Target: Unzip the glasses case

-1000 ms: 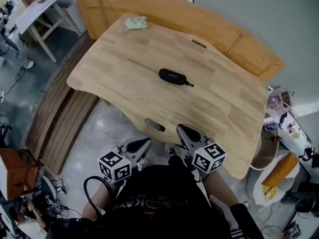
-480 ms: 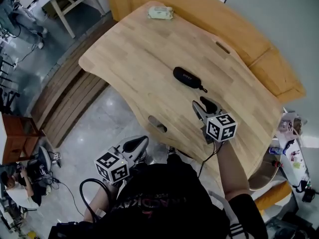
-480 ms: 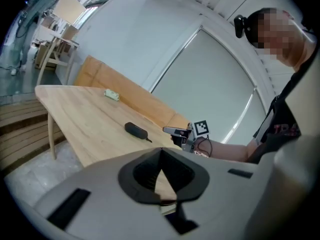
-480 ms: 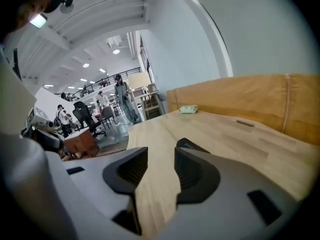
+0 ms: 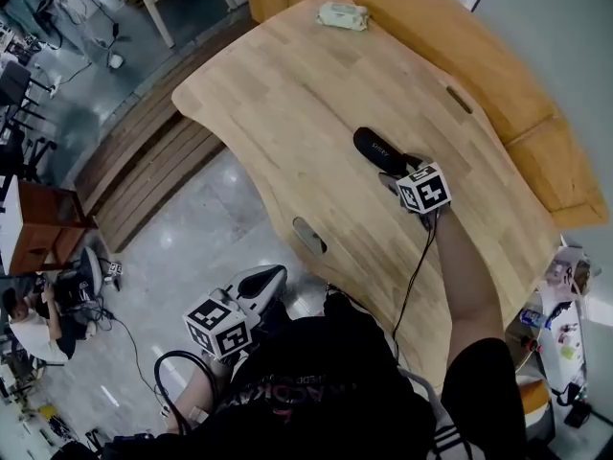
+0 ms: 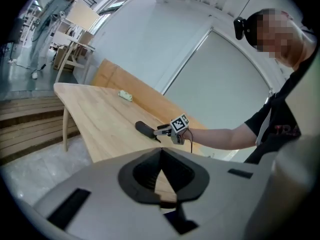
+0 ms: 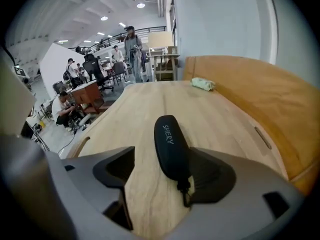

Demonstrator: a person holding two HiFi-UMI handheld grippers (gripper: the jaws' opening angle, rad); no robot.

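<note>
Right gripper [image 5: 402,173]: at the near end of the glasses case, jaws wide apart and just been opening; the case end and its zip pull cord [image 7: 184,188] lie between them, pads not pressing on it. Marker cube uppermost; bare forearm [image 5: 469,286] reaching in over the desk edge

Glasses case [image 7: 171,146]: black, oblong, white lettering on the lid, zipped shut, lying flat about mid-desk, long axis pointing away from the right gripper

Left gripper [image 6: 160,159]: jaws together, nothing in them; held low off the desk's near edge, over the floor, well apart from the case

Desk [image 5: 287,113]: pale wood, curved outline, oval slot [image 5: 308,235] near the front edge

Pale green packet [image 5: 343,14]: at the far end of the desk, well apart from the case

Orange-brown panel [image 5: 536,113]: along the desk's far side
</note>
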